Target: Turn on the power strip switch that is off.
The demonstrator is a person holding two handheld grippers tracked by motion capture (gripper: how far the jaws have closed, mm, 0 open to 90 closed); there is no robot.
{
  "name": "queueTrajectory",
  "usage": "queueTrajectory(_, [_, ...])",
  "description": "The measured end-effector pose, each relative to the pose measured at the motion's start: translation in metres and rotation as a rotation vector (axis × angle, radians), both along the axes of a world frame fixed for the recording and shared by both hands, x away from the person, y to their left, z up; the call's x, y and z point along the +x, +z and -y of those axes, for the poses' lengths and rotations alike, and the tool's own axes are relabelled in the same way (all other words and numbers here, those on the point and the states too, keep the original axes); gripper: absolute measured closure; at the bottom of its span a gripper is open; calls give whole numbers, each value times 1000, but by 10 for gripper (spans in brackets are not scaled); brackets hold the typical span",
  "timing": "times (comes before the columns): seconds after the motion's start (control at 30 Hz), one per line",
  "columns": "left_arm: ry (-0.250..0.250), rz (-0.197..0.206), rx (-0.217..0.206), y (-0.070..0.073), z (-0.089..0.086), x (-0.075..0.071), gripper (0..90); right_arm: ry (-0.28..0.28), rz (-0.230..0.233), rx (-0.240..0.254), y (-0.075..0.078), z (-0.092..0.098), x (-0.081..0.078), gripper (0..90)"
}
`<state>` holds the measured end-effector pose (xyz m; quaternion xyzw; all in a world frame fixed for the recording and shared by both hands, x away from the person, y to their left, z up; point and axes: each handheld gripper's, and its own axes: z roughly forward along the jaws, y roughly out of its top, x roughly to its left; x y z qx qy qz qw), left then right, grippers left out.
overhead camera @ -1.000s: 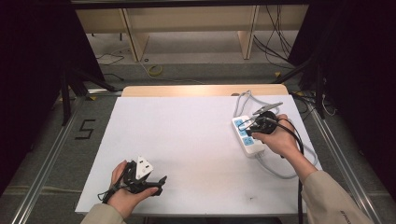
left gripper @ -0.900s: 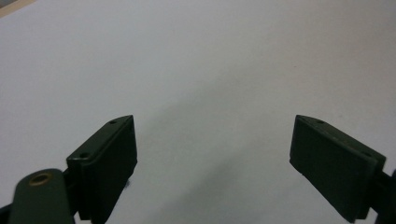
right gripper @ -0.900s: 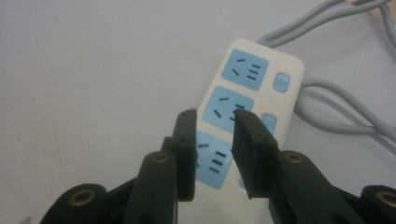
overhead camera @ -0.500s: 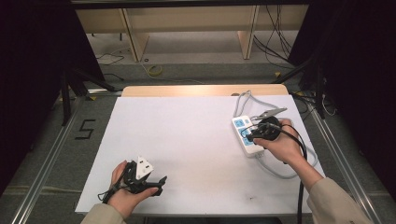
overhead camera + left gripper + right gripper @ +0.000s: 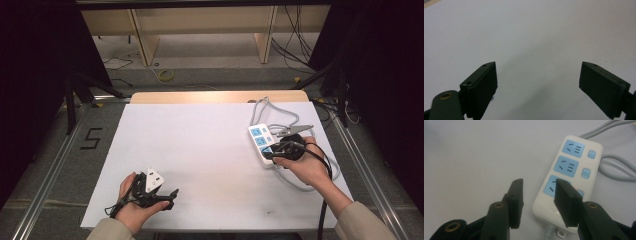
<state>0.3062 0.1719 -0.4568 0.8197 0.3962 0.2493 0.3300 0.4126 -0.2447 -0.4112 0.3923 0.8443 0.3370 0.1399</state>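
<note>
Presently, the right gripper (image 5: 537, 202) hovers part-open, empty, over the white three-socket power strip with blue faces (image 5: 570, 173); the left gripper (image 5: 539, 85) gapes wide, empty.

A white table (image 5: 200, 150) stands on grey floor (image 5: 45, 155) marked "5" (image 5: 90, 138); wooden shelving (image 5: 200, 22) and loose cables (image 5: 295, 45) lie behind.

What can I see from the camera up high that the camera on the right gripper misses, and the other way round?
High view alone: both hands, the left gripper near the table's front edge, and the floor beyond. Right gripper view alone: the slots and blue switches of the power strip close up, framed by its open fingers. Both: the strip, its grey cable and the white tabletop.
</note>
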Motion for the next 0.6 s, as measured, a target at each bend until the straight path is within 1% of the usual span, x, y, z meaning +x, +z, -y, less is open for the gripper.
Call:
queueTrajectory(0.1, [4,-1,-4,0,0,0,146,3,4,15,0,2,-5,564])
queueTrajectory(0.33, [3,-1,-2,0,0,0,146,12,6,24,-3,6,-17,524])
queueTrajectory(0.6, [2,-2,0,0,0,-1,146,12,25,40,-5,10,-30,472])
